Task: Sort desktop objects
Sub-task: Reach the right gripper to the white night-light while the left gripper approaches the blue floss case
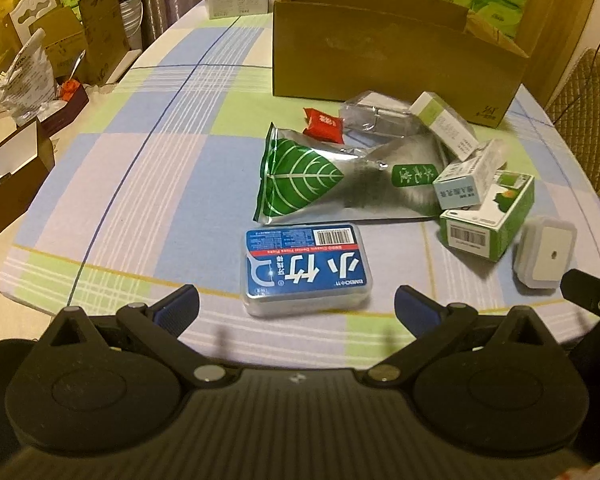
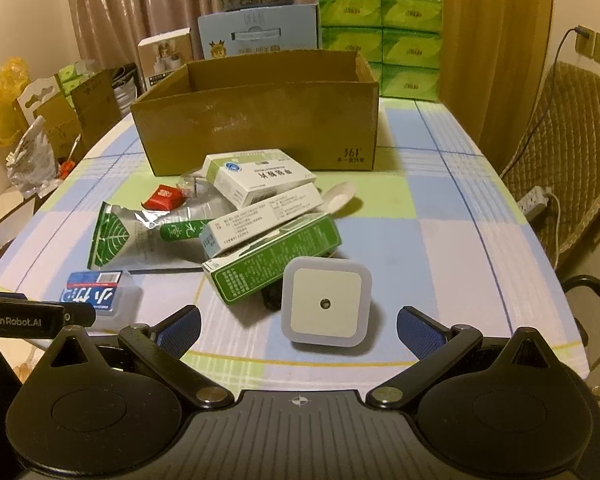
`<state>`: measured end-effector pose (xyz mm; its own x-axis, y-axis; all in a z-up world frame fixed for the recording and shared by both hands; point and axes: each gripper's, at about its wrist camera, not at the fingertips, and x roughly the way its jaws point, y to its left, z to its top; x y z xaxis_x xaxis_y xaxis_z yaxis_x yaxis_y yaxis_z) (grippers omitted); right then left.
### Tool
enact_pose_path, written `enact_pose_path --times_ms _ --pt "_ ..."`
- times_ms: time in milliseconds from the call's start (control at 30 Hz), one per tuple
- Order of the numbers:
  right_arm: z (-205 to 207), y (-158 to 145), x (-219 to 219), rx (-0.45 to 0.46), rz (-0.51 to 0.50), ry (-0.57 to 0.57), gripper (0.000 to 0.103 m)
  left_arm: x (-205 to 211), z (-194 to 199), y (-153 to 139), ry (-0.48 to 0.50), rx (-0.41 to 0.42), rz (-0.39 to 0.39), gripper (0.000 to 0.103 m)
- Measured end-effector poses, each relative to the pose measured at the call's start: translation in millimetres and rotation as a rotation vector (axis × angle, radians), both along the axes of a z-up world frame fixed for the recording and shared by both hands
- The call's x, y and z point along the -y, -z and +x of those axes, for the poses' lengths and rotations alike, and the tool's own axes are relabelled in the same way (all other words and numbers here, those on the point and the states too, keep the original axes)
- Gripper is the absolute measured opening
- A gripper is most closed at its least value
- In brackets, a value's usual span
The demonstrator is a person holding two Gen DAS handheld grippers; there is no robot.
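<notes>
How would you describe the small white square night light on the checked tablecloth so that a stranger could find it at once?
Start at the open brown cardboard box at the back of the checked tablecloth and follow the pile of packets toward the near edge. Beside the green carton stands the small white square night light. Unlike the printed boxes, it is plain, with rounded corners and one dark dot at its centre.

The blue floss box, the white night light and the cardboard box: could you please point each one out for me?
Blue floss box [image 1: 306, 266], left wrist view, middle of its blue label.
White night light [image 2: 326, 304], right wrist view, its square front face.
Cardboard box [image 2: 260, 128], right wrist view, bare front wall.
</notes>
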<state>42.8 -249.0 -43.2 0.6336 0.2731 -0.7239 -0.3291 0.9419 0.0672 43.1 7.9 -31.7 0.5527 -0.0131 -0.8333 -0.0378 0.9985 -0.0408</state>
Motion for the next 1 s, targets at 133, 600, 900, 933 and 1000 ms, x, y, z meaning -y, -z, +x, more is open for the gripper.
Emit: enact_pose_path --times_ms 133,600,900,933,1000 --pt "6.4 7.3 0.3 -0.015 -0.001 0.002 0.101 1.8 7.3 7.7 0.001 -0.010 0.006 0.102" --pt "23.6 24.7 -1.9 -0.063 -0.022 0.014 0.101 8.0 36.0 32.1 0.006 -0.057 0.029 0.102" --pt "40.1 38.7 -3.7 -0.082 -0.040 0.049 0.101 5.8 40.9 41.1 -0.003 -0.046 0.027 0.093" --pt "41.6 40.0 -4.6 -0.083 -0.045 0.049 0.101 5.5 41.5 42.4 -0.005 -0.046 0.026 0.092" --pt "43.0 42.3 -6.0 -0.082 -0.050 0.048 0.101 4.9 41.8 44.2 -0.007 -0.048 0.021 0.090"
